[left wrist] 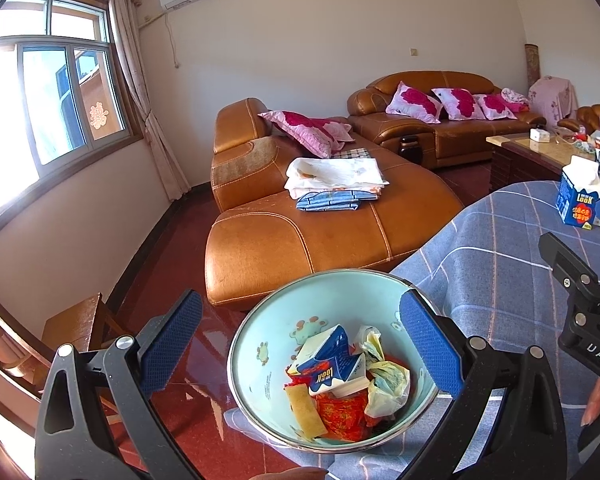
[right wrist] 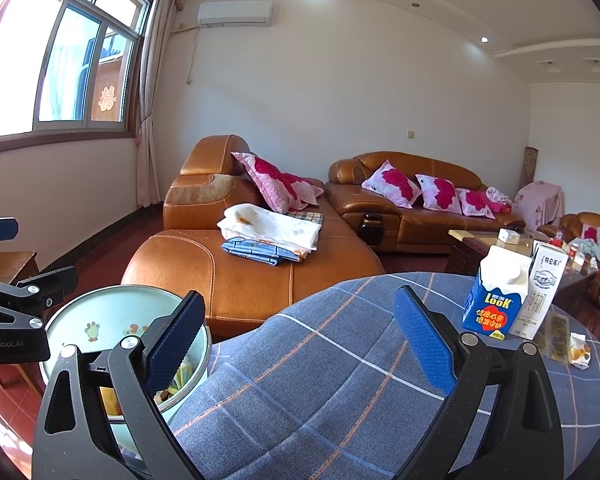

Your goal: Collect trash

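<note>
Left hand-held gripper (left wrist: 300,344) sits closest, jaws wide apart, nothing between them, hovering over the pale blue basin (left wrist: 260,320) at the near left edge of the counter (left wrist: 500,280). Basin hangs partly past that edge, over the red floor. Already in the basin: a flattened blue-white carton (left wrist: 332,356), a yellowish plastic bag (left wrist: 384,384), a red wrapper (left wrist: 340,408), a tan strip (left wrist: 304,410).

Right hand-held gripper (right wrist: 300,344) also spread open and empty, over the checked blue cloth in the middle of the counter, pointing toward the far right edge.

Left to collect, toward that far right edge: upright blue LOOK carton (right wrist: 496,296), a white milk carton (right wrist: 544,292) touching it on its right, clear yellowish packets (right wrist: 556,336) lying just in front of those, and a small crumpled white-orange wrapper (right wrist: 580,354) nearest the right edge.

Judged progress: roughly halfway, several pieces binned, four or so still out. Likely next step is the right hand-held gripper reaching for the cartons; can't tell whether they are empty or full.
</note>
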`<move>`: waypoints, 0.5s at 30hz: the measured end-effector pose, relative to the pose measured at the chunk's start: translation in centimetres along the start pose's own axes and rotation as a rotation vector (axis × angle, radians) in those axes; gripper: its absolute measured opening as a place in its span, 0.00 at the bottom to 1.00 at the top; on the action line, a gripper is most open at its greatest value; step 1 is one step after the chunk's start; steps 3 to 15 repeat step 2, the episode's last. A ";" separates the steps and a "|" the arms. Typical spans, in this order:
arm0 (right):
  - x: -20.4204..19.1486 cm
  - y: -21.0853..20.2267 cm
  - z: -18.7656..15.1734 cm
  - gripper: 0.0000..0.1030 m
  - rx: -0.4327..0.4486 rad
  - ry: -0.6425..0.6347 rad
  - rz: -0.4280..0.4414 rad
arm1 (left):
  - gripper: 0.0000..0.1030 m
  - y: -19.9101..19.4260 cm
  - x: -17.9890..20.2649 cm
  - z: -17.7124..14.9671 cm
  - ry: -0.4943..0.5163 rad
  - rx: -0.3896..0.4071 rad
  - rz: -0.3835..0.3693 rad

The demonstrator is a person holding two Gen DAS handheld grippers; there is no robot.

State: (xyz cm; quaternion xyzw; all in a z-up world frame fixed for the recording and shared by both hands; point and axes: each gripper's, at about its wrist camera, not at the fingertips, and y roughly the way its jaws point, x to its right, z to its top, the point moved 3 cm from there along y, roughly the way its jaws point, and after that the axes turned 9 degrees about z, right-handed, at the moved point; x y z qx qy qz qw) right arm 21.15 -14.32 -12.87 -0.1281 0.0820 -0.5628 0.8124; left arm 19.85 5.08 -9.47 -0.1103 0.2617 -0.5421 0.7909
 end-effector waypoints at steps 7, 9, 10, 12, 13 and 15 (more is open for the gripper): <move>0.4 -0.1 0.1 0.91 -0.009 0.019 -0.009 | 0.94 0.1 -0.2 0.1 -0.007 -0.001 -0.003; 0.4 -0.1 0.1 0.91 -0.009 0.019 -0.009 | 0.94 0.1 -0.2 0.1 -0.007 -0.001 -0.003; 0.4 -0.1 0.1 0.91 -0.009 0.019 -0.009 | 0.94 0.1 -0.2 0.1 -0.007 -0.001 -0.003; 0.4 -0.1 0.1 0.91 -0.009 0.019 -0.009 | 0.94 0.1 -0.2 0.1 -0.007 -0.001 -0.003; 0.4 -0.1 0.1 0.91 -0.009 0.019 -0.009 | 0.94 0.1 -0.2 0.1 -0.007 -0.001 -0.003; 0.4 -0.1 0.1 0.91 -0.009 0.019 -0.009 | 0.94 0.1 -0.2 0.1 -0.007 -0.001 -0.003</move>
